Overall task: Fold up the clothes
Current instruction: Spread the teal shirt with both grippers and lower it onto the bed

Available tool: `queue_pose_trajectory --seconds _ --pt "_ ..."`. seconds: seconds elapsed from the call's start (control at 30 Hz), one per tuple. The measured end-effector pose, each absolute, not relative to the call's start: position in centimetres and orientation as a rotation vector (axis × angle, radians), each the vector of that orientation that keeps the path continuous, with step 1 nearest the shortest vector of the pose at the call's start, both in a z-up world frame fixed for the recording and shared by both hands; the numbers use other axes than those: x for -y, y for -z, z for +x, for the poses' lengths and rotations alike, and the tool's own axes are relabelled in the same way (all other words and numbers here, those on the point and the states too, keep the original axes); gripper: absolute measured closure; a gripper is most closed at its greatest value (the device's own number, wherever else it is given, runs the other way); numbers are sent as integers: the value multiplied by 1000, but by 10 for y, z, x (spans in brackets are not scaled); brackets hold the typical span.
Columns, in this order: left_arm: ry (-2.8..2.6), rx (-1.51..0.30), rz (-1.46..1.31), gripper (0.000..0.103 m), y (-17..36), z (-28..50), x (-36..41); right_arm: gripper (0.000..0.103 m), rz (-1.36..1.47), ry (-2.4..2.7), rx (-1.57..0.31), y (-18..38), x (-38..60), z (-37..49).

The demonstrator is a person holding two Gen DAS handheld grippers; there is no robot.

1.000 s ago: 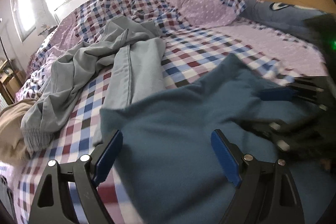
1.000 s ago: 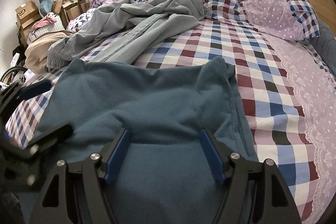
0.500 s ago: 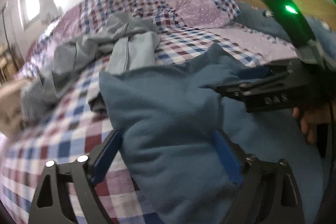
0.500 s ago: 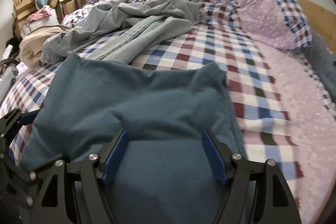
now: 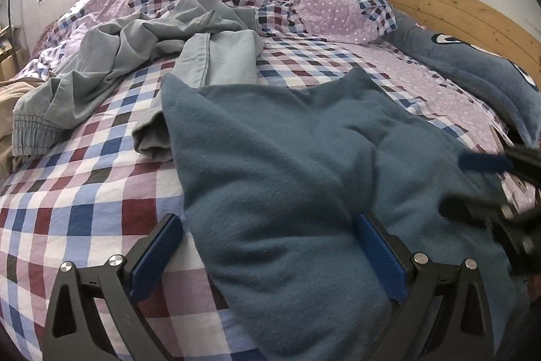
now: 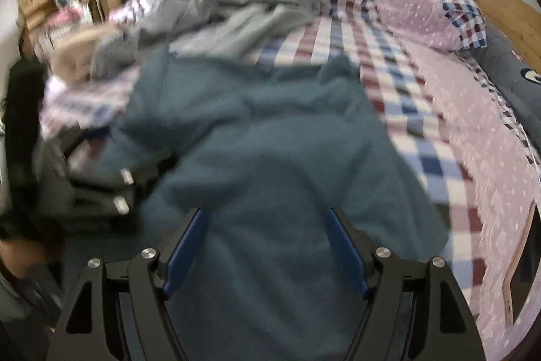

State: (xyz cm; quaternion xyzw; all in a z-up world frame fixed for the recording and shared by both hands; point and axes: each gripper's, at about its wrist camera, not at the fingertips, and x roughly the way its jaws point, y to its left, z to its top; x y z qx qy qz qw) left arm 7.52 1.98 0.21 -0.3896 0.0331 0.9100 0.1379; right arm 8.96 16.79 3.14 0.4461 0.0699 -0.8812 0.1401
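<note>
In the left wrist view we see the teal fleece garment [image 5: 304,178] spread on the checked bedspread [image 5: 84,185], its far corner overlapping the crumpled grey trousers [image 5: 142,56], plus the wooden headboard [image 5: 456,12] sharp; the right wrist view is motion-blurred but alone gives us a cluttered room corner [image 6: 67,2] and a flat dark device [image 6: 522,273] at the bed's right edge. We note the left gripper [image 5: 267,256] angled down over the fleece edge, jaws opening, cloth between them but unpinched. The right gripper [image 6: 265,249] tilts down over the fleece, spread, gripping nothing.
</note>
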Motion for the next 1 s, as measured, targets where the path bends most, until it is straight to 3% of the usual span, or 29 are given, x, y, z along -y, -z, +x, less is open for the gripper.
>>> queue_pose_trajectory --seconds 0.1,0.53,0.77,1.0 --pt "-2629 -92 -1127 0 -2 74 -19 23 1227 2573 -277 -25 -164 96" --pt "-2620 -55 -1167 0 -14 124 -13 21 1193 2571 -168 -34 -170 146" --pt "-2565 -221 -1207 0 -16 172 -26 21 1183 2582 -218 -31 -169 191" --pt "-2525 -188 -1314 0 -13 209 -26 20 1260 2573 -252 -23 -177 217"
